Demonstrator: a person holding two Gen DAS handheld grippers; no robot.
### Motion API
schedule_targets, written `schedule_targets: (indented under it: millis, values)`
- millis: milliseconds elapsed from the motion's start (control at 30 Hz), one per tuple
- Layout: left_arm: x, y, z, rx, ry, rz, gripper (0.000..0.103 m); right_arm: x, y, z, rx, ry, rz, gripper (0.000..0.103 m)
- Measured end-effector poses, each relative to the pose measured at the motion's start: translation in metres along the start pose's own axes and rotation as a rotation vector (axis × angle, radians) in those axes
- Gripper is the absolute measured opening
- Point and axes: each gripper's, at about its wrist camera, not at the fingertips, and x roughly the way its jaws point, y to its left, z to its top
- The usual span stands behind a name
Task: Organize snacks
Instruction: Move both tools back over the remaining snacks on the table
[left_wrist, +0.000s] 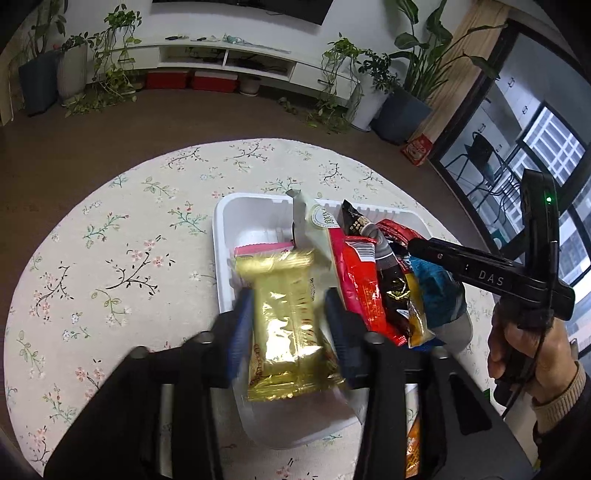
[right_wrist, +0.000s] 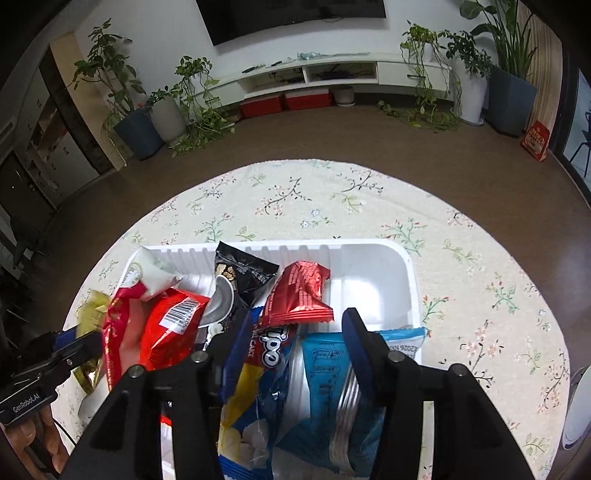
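A white tray (left_wrist: 225, 229) on the floral table holds several snack packets. A gold packet (left_wrist: 288, 317) lies between the blue pads of my left gripper (left_wrist: 288, 306), over the tray's near left part; its top is blurred and the pads stand just off its sides. Beside it are a pink packet (left_wrist: 258, 250), a white-green packet (left_wrist: 314, 221) and a big red packet (left_wrist: 354, 280). My right gripper (right_wrist: 295, 332) is open over a blue-yellow cake packet (right_wrist: 266, 362) and a light blue packet (right_wrist: 325, 369) in the tray (right_wrist: 369, 258). A black packet (right_wrist: 243, 273) and a small red packet (right_wrist: 299, 295) lie further in.
The round table's floral cloth (left_wrist: 110, 258) shows bare to the left and beyond the tray. A hand (left_wrist: 524, 350) grips the right gripper's handle. An orange packet (left_wrist: 412, 454) peeks out below the left gripper. A white object (right_wrist: 580, 406) sits at the right table edge.
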Motion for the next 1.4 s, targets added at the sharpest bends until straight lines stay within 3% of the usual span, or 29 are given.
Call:
schedule_targets:
  millis: [33,100,267,467,533,667,867,1000,1200,1400]
  values:
    - [-0.004,-0.002,0.000,0.006,-0.010,-0.002,0.060,-0.004,0.001,-0.001,0.002,-0.006,0.003,0.058]
    - [-0.008,-0.003,-0.002,0.013,-0.021,-0.003,0.061,-0.014,0.000,-0.003,0.011,-0.029,0.008,0.064]
    - [-0.020,-0.009,-0.006,0.026,-0.039,0.004,0.064,-0.032,0.000,-0.009,0.014,-0.049,0.022,0.064]
    - [-0.046,-0.013,-0.021,0.049,-0.071,0.024,0.095,-0.071,-0.008,-0.023,0.063,-0.112,0.078,0.079]
    - [-0.062,-0.014,-0.031,0.077,-0.095,0.043,0.101,-0.088,-0.011,-0.028,0.084,-0.138,0.112,0.084]
    - [-0.097,-0.020,-0.061,0.153,-0.158,0.113,0.102,-0.126,-0.024,-0.063,0.137,-0.190,0.168,0.091]
    - [-0.139,-0.010,-0.123,0.087,-0.234,0.107,0.102,-0.164,-0.040,-0.142,0.223,-0.206,0.205,0.092]
    - [-0.145,-0.009,-0.167,0.059,-0.172,0.109,0.102,-0.172,-0.043,-0.194,0.258,-0.171,0.172,0.093]
    - [-0.148,-0.016,-0.218,0.010,-0.088,0.063,0.102,-0.174,-0.041,-0.254,0.336,-0.118,0.203,0.093]
    - [-0.134,-0.049,-0.238,0.162,-0.026,0.070,0.102,-0.173,-0.040,-0.273,0.354,-0.099,0.219,0.093]
